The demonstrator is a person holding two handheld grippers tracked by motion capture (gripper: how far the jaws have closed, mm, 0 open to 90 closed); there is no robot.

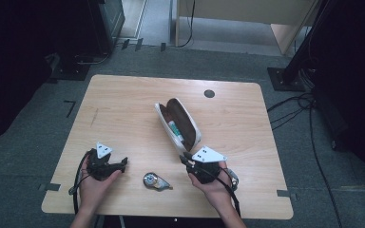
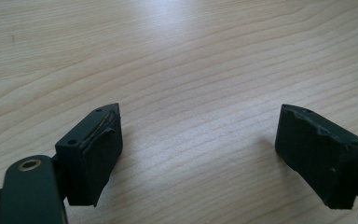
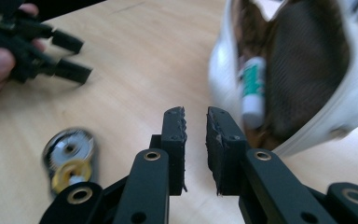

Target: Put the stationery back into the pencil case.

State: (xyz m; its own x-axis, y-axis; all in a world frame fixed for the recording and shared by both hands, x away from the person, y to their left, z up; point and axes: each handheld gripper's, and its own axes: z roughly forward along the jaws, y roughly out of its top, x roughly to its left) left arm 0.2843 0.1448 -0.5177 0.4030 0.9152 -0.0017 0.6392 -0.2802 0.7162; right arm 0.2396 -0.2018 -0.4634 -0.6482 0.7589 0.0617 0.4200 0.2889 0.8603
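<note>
Right gripper view: open pouch (image 3: 303, 70) just beyond right tongs (image 3: 196, 122).

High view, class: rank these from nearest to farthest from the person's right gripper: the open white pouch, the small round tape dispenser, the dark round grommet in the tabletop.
From the right gripper:
1. White pouch: just beyond the gripper's tips, lying open.
2. Tape dispenser: to the gripper's left, by the near edge.
3. Grommet: far side of the table, beyond the pouch.
</note>
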